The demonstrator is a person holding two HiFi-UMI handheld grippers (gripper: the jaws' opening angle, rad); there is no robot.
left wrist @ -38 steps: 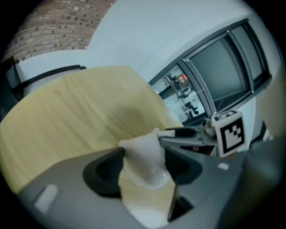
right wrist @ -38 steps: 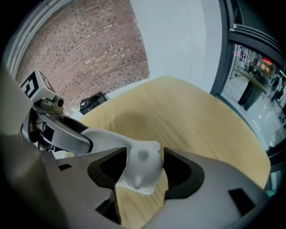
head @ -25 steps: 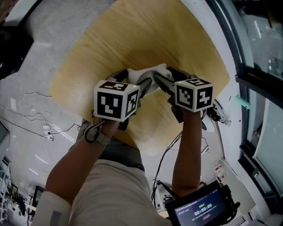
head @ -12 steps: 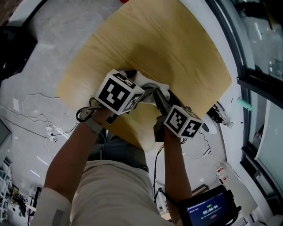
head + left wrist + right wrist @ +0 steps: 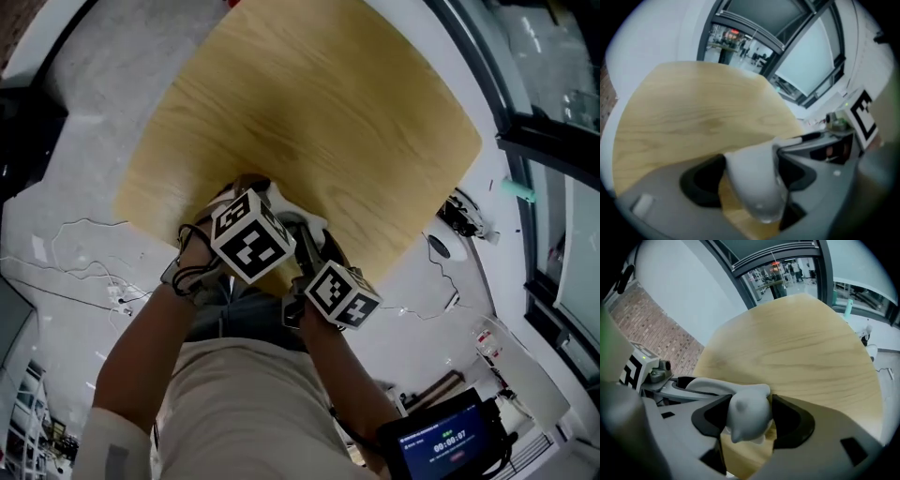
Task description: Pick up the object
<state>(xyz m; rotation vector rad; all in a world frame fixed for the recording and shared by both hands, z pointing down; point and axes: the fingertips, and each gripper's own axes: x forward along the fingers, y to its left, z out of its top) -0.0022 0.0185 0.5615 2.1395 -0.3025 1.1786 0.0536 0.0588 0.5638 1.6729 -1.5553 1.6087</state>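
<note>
Jaws of our left gripper and right gripper both pinch the white object, likely steadying it just above the surface.

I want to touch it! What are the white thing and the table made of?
The white thing looks smooth, matte and squeezed into rounded lumps, so probably soft cloth or rubber; unclear which. The table shows pale grain lines: wood or wood-look laminate.
</note>
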